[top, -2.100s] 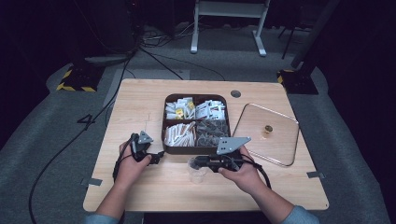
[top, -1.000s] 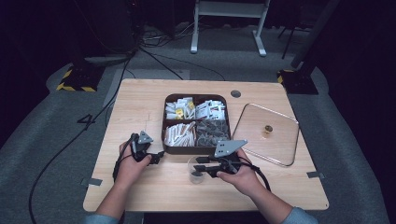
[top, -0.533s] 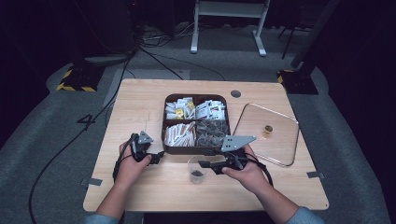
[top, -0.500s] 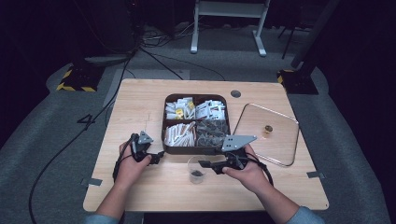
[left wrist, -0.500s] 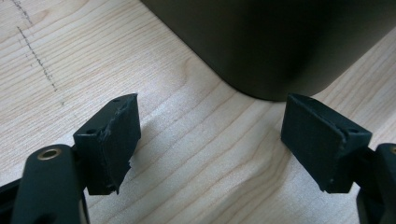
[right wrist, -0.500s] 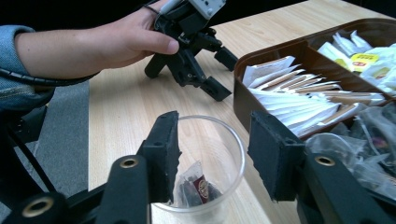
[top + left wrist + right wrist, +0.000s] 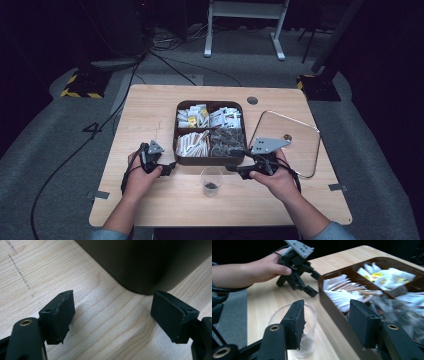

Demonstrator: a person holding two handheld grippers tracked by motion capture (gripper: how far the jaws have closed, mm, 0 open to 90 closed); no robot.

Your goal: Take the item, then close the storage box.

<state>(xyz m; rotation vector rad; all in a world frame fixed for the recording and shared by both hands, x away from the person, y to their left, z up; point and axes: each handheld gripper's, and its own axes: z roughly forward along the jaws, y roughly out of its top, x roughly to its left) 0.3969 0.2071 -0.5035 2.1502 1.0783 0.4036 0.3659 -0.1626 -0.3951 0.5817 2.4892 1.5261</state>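
A clear glass cup (image 7: pixel 211 175) with a dark bit at its bottom stands on the table in front of a brown compartmented box (image 7: pixel 210 160). The box holds tea bags and sachets. My right gripper (image 7: pixel 233 169) is open just right of the cup, its tips by the box's front wall. In the right gripper view the cup (image 7: pixel 311 317) sits behind the left jaw of this gripper (image 7: pixel 327 320), beside the box (image 7: pixel 332 307). My left gripper (image 7: pixel 167 169) is open at the box's front left corner (image 7: pixel 150 262), with bare wood between its jaws (image 7: pixel 112 310).
A glass lid (image 7: pixel 300 150) with a small knob lies flat to the right of the box. A round hole (image 7: pixel 252 100) is in the tabletop behind the box. The right gripper view shows the other hand with its gripper (image 7: pixel 298 262).
My right gripper has drawn back to the right, away from the cup, which now stands alone. The left hand and gripper have stayed put.
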